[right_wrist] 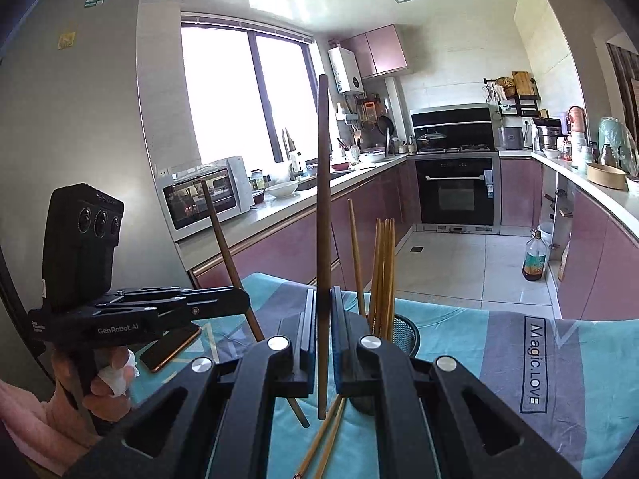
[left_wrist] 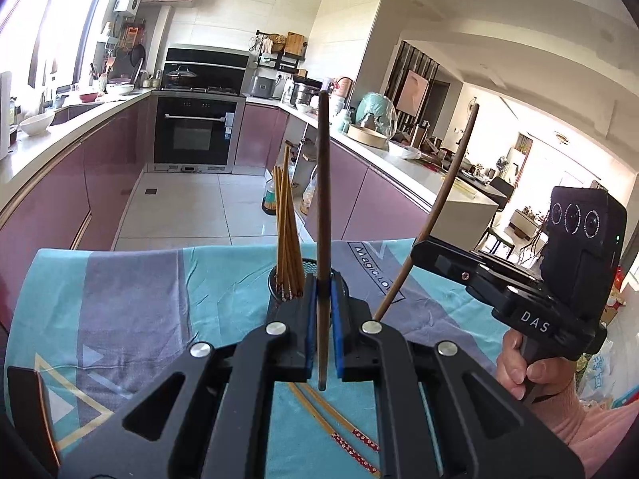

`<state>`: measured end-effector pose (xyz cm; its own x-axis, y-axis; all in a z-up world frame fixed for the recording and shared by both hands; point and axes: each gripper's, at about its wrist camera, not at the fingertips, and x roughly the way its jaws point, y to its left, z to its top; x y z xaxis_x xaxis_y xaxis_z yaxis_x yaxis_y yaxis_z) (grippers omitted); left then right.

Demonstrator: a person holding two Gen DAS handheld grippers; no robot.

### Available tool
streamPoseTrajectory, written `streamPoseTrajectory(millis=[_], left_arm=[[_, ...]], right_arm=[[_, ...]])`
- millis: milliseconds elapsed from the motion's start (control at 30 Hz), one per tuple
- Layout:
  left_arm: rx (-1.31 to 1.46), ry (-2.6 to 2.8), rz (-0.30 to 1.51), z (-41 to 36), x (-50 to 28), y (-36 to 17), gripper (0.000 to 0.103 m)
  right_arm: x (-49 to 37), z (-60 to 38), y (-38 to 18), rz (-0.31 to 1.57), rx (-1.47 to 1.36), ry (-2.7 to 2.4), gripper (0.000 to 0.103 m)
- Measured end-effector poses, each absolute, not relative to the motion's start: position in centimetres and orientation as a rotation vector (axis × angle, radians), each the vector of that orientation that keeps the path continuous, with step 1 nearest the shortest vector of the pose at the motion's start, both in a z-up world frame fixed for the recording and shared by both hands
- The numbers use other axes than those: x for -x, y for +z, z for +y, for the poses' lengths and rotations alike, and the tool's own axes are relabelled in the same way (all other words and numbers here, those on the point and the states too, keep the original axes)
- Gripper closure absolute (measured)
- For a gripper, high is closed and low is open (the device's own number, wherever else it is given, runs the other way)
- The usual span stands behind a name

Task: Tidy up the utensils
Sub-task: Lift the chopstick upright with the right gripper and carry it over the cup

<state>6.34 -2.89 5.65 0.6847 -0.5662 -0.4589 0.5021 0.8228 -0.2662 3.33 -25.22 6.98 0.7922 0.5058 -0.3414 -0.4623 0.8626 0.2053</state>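
My left gripper [left_wrist: 322,291] is shut on a dark brown chopstick [left_wrist: 322,199] and holds it upright just in front of a black mesh holder [left_wrist: 309,266] with several light bamboo chopsticks [left_wrist: 285,239]. My right gripper [right_wrist: 322,299] is shut on a second dark brown chopstick [right_wrist: 323,199], also upright, beside the same holder [right_wrist: 403,333]. In the left wrist view the right gripper's body [left_wrist: 499,275] and its tilted chopstick [left_wrist: 443,195] show at right. In the right wrist view the left gripper's body [right_wrist: 159,307] shows at left. Two bamboo chopsticks [left_wrist: 335,423] lie on the cloth.
The table wears a teal and grey cloth [left_wrist: 139,299]. A phone [right_wrist: 171,349] lies on it at the left. Pink kitchen cabinets [left_wrist: 100,183], an oven [left_wrist: 197,131] and a bottle on the floor [right_wrist: 533,257] stand beyond the table's far edge.
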Motion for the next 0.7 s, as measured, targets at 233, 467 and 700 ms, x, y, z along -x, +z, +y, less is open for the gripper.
streamPoseTrajectory(millis=[233, 467, 700], left_arm=[[0.116, -0.587, 0.489, -2.9, -6.3, 8.2, 0.096], [0.109, -0.579, 0.443, -3.9, -7.0, 10.5, 0.096], [0.080, -0.535, 0.440, -5.1, -7.9, 10.1, 0.096]], right_arm=[[-3.9, -25.6, 7.8, 0.368, -0.111, 0.511, 0.098], [-5.4, -25.8, 8.5, 0.345, -0.099, 0.489, 0.098], [-7.3, -25.7, 7.9, 0.352, -0.089, 0.441, 0.098]])
